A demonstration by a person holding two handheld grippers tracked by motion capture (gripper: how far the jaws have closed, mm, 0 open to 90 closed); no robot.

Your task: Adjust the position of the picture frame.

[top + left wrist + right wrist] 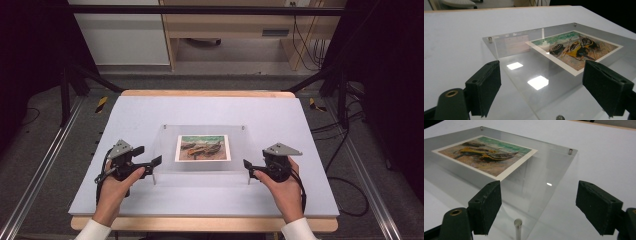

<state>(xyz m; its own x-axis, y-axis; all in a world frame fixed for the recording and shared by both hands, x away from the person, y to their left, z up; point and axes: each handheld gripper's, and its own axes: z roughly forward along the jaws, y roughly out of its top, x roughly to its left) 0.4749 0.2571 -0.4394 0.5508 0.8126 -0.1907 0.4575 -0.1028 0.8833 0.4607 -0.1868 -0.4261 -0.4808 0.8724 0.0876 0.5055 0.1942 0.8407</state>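
— What are they working on there?

— That clear acrylic picture frame [202, 150], the flat one raised on little metal standoff posts, with a colour print of beached boats [203, 148] sandwiched inside it. It sits at the middle of the pale grey worktop [150, 110].

— And the hands?

— One on each side. The left gripper [150, 165] sits just off the frame's near-left corner, the right gripper [248, 169] just off the near-right one. Both sets of jaws stand apart with nothing between the pads; from the left gripper view the acrylic edge [509, 75] runs up between them but I see no contact.

— So how would you take hold of it?

— I'd say carefully and evenly. That plate looks slick and rigid, so I'd bring each pair of jaws onto the bare acrylic margin, well clear of the print, and avoid the corner post [518, 226] that stands right in front of the right gripper.

— Both at once?

— I think so. Pinch one side alone and the frame may pivot or skid across the worktop. Close both together, at matching spots, then lift level so it doesn't tilt.
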